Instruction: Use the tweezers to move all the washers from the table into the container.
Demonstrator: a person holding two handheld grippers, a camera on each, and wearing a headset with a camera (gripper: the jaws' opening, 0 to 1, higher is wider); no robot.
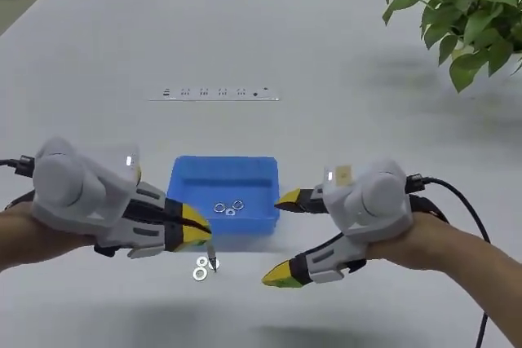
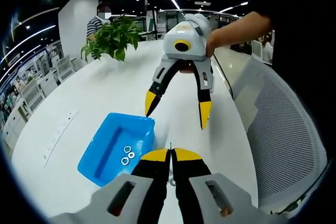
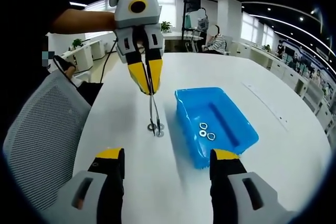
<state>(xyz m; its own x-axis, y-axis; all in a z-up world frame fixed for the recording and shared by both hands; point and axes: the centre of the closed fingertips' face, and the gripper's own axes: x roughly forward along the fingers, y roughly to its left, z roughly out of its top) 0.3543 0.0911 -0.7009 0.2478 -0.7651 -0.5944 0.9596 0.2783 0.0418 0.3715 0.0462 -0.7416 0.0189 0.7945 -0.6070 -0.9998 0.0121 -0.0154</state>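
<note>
My left gripper point(image 1: 200, 230) has its fingers clamped on the tweezers point(image 1: 210, 260), whose tips meet 2 washers point(image 1: 201, 270) on the white counter point(image 1: 245, 46), just beside the blue container point(image 1: 224, 165) holding 3 washers point(image 1: 229, 208). My right gripper point(image 1: 277, 239) has its fingers spread wide, holding nothing.
</note>
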